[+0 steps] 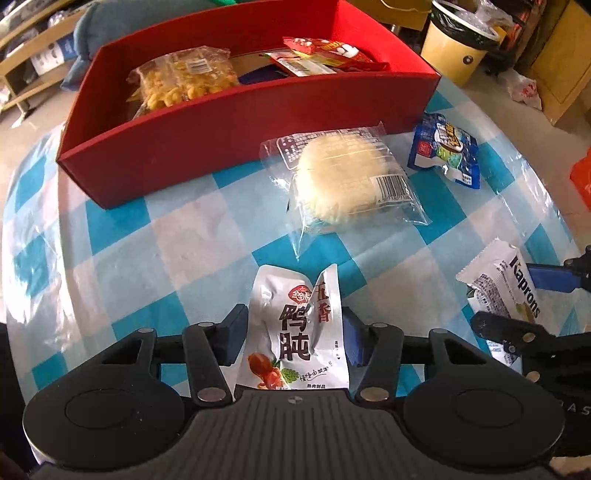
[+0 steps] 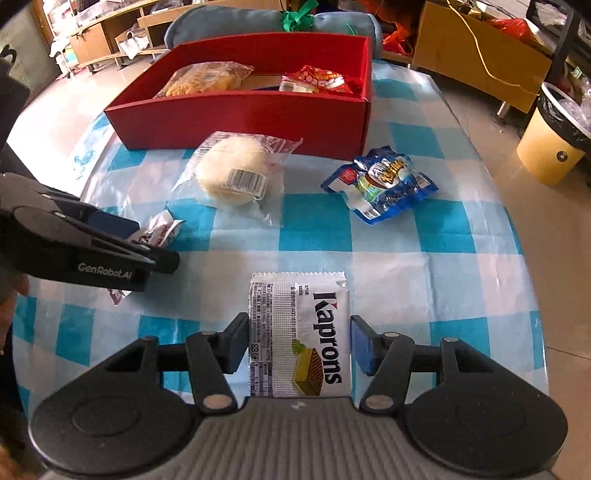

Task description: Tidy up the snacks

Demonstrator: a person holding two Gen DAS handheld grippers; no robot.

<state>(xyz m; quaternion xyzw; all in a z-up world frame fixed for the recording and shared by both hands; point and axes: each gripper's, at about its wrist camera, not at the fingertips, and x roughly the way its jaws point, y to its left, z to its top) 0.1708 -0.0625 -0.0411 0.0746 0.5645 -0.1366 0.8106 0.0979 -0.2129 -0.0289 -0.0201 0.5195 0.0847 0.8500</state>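
While each gripper pinches a packet, the red box (image 2: 258, 114) holds a yellow snack bag (image 2: 207, 79) and red packets (image 2: 317, 79). Left gripper (image 1: 295, 332) clamps a silver pouch (image 1: 295, 332); right gripper (image 2: 299, 339) clamps a Kaprons wafer (image 2: 299, 332).

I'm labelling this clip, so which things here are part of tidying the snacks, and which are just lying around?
Part of the job:
- open red cardboard box, already holding some packets
- silver foil duck-gizzard pouch in the left claw
- white Kaprons wafer packet in the right claw
- clear-wrapped pale round cake
- blue-and-white crinkled snack bag

Lying about:
- cream bin with black liner
- blue cushion
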